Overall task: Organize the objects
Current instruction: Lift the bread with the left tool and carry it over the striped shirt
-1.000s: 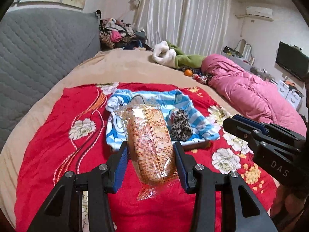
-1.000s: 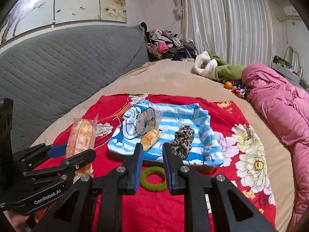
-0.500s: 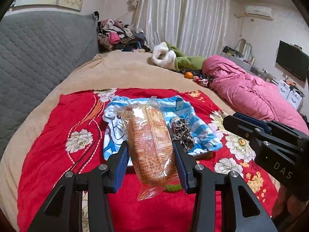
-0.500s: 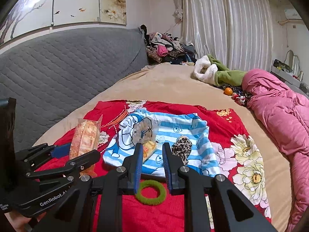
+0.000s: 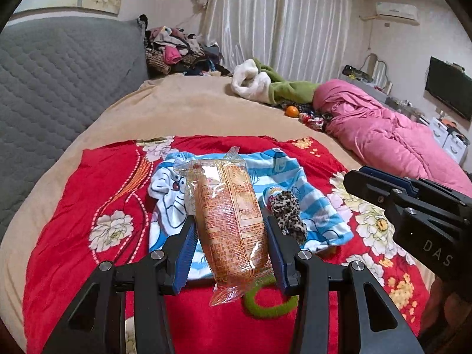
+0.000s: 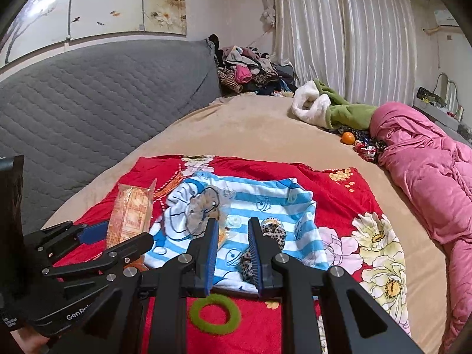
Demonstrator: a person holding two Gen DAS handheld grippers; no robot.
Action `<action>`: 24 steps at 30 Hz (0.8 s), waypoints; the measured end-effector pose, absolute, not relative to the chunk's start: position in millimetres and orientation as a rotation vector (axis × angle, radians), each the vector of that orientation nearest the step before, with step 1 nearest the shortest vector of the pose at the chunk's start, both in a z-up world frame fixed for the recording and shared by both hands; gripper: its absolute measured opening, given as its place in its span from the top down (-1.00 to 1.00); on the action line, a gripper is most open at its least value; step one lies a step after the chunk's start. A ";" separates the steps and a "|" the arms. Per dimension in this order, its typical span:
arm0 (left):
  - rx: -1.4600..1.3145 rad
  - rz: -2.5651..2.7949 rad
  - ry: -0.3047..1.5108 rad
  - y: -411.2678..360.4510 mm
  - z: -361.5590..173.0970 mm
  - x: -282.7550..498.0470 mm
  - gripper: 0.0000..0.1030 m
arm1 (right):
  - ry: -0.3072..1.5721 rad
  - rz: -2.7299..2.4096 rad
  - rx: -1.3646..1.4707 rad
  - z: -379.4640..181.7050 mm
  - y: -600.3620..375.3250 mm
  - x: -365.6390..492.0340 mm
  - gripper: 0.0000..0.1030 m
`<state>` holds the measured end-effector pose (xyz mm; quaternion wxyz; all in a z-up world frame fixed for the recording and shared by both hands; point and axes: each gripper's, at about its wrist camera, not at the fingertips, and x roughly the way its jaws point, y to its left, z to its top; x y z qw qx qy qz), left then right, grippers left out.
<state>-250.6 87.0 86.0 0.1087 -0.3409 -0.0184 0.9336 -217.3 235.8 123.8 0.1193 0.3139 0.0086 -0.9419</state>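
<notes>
The left gripper (image 5: 230, 236) clamps a packaged snack (image 5: 228, 221), lifted ahead of the striped cloth (image 6: 265, 206). The right gripper (image 6: 233, 244) hangs parted and empty; a green ring (image 6: 214, 313) lies just below its jaws, a leopard scrunchie (image 6: 270, 236) beyond. Sorting looks barely begun.

Bedroom: grey quilted headboard (image 6: 88, 103), white curtains (image 6: 339, 35), wall AC (image 5: 396, 10), TV (image 5: 448, 91) at rt.

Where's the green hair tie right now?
The green hair tie lies on the red blanket, just below the right gripper, in front of the striped shirt.
</notes>
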 end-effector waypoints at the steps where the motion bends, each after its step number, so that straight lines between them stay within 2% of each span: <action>1: -1.010 2.744 -0.055 88.7 82.6 -256.5 0.08 | 0.026 -2.754 0.927 120.9 236.7 -221.9 0.59; 24: -1.111 2.709 -0.026 128.2 7.1 -350.7 0.08 | 0.013 -2.725 1.096 37.3 255.7 -309.6 0.59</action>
